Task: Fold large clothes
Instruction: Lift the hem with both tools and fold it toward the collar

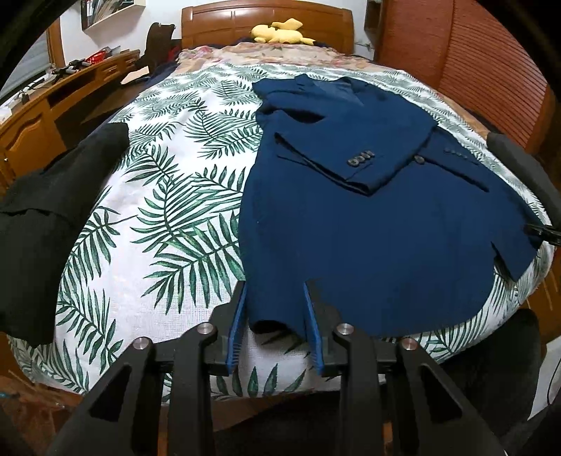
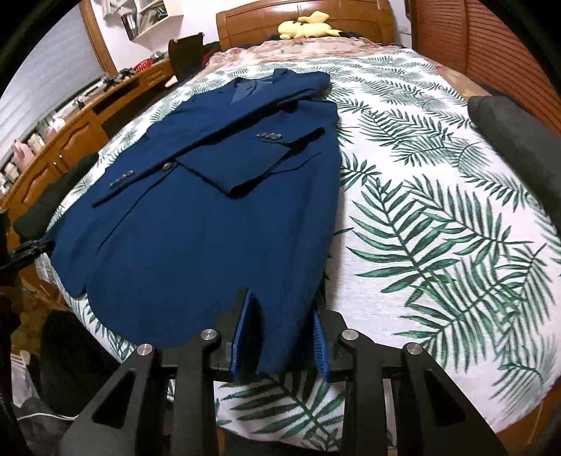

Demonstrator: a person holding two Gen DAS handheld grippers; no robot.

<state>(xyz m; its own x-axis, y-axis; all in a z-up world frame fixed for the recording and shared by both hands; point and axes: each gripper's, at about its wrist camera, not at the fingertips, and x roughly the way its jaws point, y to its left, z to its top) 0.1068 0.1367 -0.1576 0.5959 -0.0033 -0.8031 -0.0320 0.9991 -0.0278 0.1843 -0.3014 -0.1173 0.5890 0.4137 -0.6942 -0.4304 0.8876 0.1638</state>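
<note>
Straddling the blue jacket's (image 1: 368, 224) hem on the bed (image 1: 168, 217) w/ both tools, left gripper (image 1: 275, 308) and right gripper (image 2: 284, 315) narrow, prob pinching cloth, so I can lift the bottom up evenly.

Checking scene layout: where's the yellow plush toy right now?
In both wrist views the yellow plush toy lies at the far end of the bed, against the wooden headboard, well beyond the collar of the blue jacket.
</note>
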